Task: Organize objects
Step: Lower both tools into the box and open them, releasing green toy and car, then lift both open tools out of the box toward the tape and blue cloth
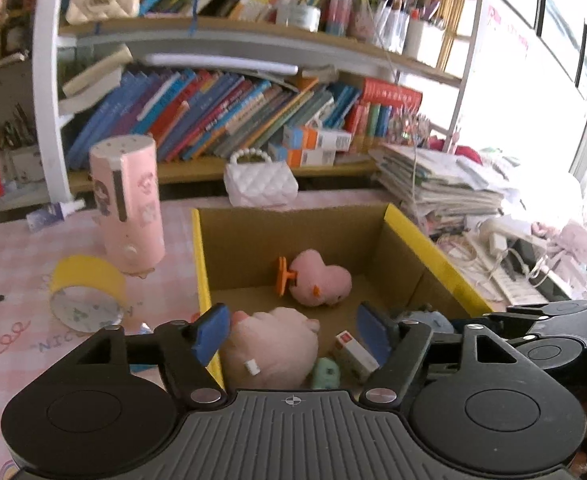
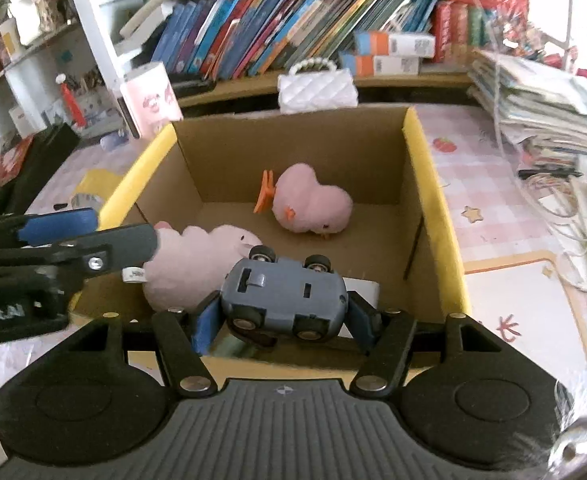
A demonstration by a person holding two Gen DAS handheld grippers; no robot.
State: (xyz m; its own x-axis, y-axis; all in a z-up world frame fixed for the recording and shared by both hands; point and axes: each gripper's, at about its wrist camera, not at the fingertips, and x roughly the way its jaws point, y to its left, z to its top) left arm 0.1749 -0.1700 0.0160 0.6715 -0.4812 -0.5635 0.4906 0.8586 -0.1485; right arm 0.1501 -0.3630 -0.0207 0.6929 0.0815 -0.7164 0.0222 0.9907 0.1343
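Note:
An open cardboard box [image 1: 425, 240] [image 2: 433, 184] with yellow rim tape stands on the pink checked desk. Inside lie a pink chick plush [image 1: 321, 280] [image 2: 313, 208] with orange feet, a larger pink plush [image 1: 273, 348] [image 2: 197, 264], a small white and red carton [image 1: 353, 352] and a mint green item [image 1: 326, 372]. My left gripper [image 1: 293, 332] hangs open over the larger plush, its blue pads clear of it. My right gripper [image 2: 283, 312] is shut on a blue-grey toy car [image 2: 285, 292], held wheels up above the box's near edge.
Left of the box are a yellow tape roll [image 1: 85, 296] and a tall pink cylinder [image 1: 127, 204]. A white quilted purse [image 1: 259, 180] sits behind the box. A stack of papers [image 1: 441, 184] and cables [image 1: 505, 264] crowd the right. Bookshelves [image 1: 221, 120] rise at the back.

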